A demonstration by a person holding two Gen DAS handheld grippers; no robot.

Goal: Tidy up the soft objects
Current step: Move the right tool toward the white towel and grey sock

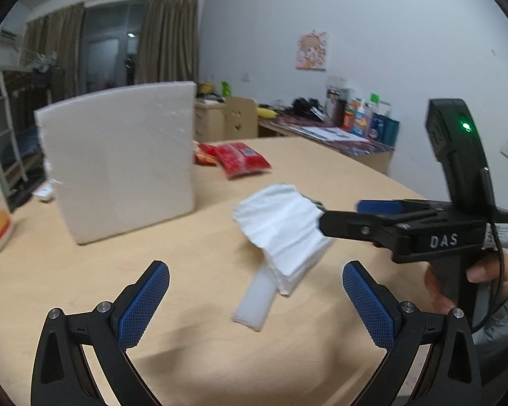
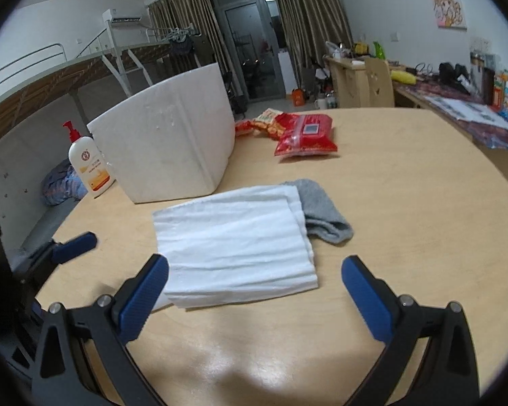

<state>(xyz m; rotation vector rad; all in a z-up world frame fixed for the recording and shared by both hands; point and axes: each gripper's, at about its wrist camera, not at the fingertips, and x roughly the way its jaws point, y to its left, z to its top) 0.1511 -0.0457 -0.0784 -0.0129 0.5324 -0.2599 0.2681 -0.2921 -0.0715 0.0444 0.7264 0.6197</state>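
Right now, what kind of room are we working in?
Most likely a dorm room or bedroom: a raised bunk bed with a ladder, curtains over a balcony door, and a cluttered desk along the wall behind the wooden table.

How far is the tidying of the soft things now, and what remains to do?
Done: the white towel lies folded flat on the table. In hand: nothing; the left gripper and the right gripper are both open, hovering by the towel. Left: the grey sock lies loose, partly under the towel's edge, and the red packets sit beside the white foam box, not sorted.
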